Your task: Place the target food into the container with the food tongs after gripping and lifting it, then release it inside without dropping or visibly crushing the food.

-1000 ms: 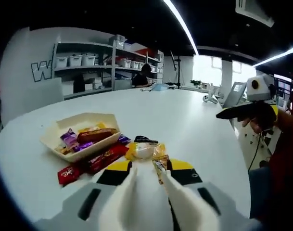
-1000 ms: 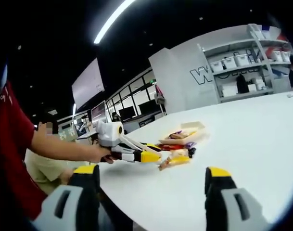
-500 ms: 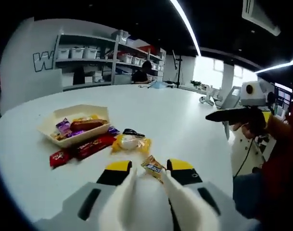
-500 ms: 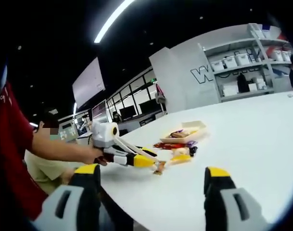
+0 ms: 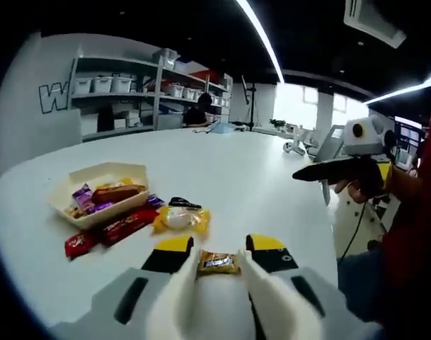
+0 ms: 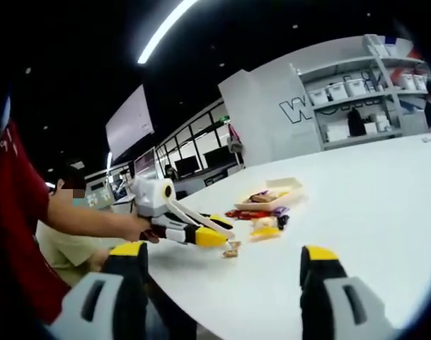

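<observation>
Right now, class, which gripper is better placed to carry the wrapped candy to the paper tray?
Left. The left gripper holds the orange wrapped candy between its tongs, near the cream paper tray. The right gripper is open, holding nothing, off the white table's edge.

Lab or workshop: bin-stocked shelving [image 5: 123,95], monitors [image 6: 194,165], strip lights [image 5: 261,39].

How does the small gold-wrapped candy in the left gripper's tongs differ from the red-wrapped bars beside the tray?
The small gold-wrapped candy is short and squarish; the red-wrapped bars are long and narrow. The candy is held between the white tongs of the left gripper, off the white table; the bars lie flat on it, beside the beige tray. Both are wrapped snacks outside the tray.
</observation>
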`<state>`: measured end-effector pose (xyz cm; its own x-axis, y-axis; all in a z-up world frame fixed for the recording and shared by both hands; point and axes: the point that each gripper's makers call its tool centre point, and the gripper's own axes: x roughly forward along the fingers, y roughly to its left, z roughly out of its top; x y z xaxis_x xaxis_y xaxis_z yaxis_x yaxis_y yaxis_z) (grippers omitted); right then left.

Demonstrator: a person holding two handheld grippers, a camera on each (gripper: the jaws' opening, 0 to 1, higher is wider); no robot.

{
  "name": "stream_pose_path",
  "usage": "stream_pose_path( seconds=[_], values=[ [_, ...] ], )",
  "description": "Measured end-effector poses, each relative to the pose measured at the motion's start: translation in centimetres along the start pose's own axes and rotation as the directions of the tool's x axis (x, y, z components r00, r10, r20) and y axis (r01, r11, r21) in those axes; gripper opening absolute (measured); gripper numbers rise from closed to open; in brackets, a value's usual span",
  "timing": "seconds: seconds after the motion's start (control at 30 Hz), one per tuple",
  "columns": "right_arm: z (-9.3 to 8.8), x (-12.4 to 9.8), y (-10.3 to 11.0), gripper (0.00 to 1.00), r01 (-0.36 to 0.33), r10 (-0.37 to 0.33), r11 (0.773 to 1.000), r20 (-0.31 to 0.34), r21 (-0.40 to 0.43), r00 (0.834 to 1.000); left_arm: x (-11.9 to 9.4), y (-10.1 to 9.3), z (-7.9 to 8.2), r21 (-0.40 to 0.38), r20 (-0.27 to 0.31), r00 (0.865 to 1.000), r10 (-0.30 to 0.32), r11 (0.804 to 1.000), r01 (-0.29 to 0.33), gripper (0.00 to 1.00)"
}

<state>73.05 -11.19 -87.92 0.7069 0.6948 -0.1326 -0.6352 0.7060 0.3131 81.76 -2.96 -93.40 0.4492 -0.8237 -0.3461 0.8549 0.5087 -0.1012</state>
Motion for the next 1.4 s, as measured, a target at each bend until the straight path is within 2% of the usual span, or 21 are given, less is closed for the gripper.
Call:
stream_pose_path(
  seconds=[0.1, 0.2, 0.37, 0.4, 0.43, 0.53, 0.57, 0.63, 0.73, 0.9, 1.03, 1.17, 1.4],
  values=[
    [-0.1, 0.0, -0.1, 0.88, 0.002, -0.002, 1.0, -0.003, -0.001, 1.0, 0.1, 0.2, -0.3, 0.003, 0.002, 1.0, 0.002, 1.0, -0.002, 0.28],
    [-0.1, 0.0, -0.1, 0.88, 0.001, -0.001, 1.0, -0.004, 0.003, 1.0, 0.1, 0.4, -0.4, -0.045, 0.008, 1.0, 0.003, 0.999, -0.003, 0.27],
    [-0.2, 0.2, -0.4, 0.87, -0.001, 0.001, 1.0, -0.006, 0.011, 1.0, 0.2, -0.1, -0.5, 0.0, 0.012, 1.0, 0.004, 1.0, -0.004, 0.23],
    [-0.2, 0.2, -0.3, 0.87, -0.002, 0.002, 1.0, -0.006, 0.011, 1.0, 0.2, 0.0, -0.5, -0.01, 0.011, 1.0, 0.003, 1.0, -0.003, 0.22],
    [-0.1, 0.3, -0.3, 0.87, -0.003, 0.003, 1.0, -0.007, 0.01, 1.0, 0.2, 0.0, -0.4, -0.064, 0.014, 1.0, 0.008, 0.998, -0.007, 0.22],
    [-0.2, 0.4, -0.4, 0.87, -0.003, 0.003, 1.0, -0.012, 0.003, 1.0, 0.1, 0.4, -0.2, -0.073, 0.016, 1.0, 0.015, 0.997, -0.014, 0.22],
    [-0.2, 0.4, -0.4, 0.87, -0.001, 0.001, 1.0, -0.012, 0.001, 1.0, 0.0, 0.6, 0.0, -0.054, 0.024, 0.999, 0.027, 0.998, -0.026, 0.22],
    [-0.2, 0.4, -0.5, 0.87, 0.004, -0.004, 1.0, -0.017, -0.006, 1.0, -0.2, 0.5, 0.5, -0.078, 0.031, 0.999, 0.011, 0.997, -0.009, 0.22],
    [-0.6, 0.4, -0.7, 0.88, 0.017, -0.017, 1.0, -0.031, -0.021, 0.999, -0.4, 0.7, 1.2, -0.067, 0.041, 0.999, 0.008, 0.998, -0.005, 0.23],
    [-1.0, 0.7, -0.8, 0.92, 0.035, -0.039, 0.997, -0.057, -0.061, 0.998, -0.8, 1.5, 2.2, -0.046, 0.058, 0.998, 0.026, 0.999, -0.023, 0.23],
    [-0.8, 0.7, -0.6, 0.92, 0.026, -0.029, 0.998, -0.053, -0.056, 0.998, -1.0, 1.9, 2.5, -0.04, 0.057, 0.998, 0.029, 0.999, -0.027, 0.23],
    [-0.9, 0.6, -0.8, 0.92, 0.031, -0.034, 0.998, -0.057, -0.059, 0.998, -1.5, 2.5, 3.9, -0.053, 0.088, 0.995, 0.038, 0.998, -0.033, 0.23],
    [-0.8, 0.4, -0.8, 0.92, 0.033, -0.036, 0.998, -0.051, -0.051, 0.998, -2.0, 4.0, 5.4, -0.048, 0.099, 0.994, 0.052, 0.998, -0.047, 0.23]
  ],
)
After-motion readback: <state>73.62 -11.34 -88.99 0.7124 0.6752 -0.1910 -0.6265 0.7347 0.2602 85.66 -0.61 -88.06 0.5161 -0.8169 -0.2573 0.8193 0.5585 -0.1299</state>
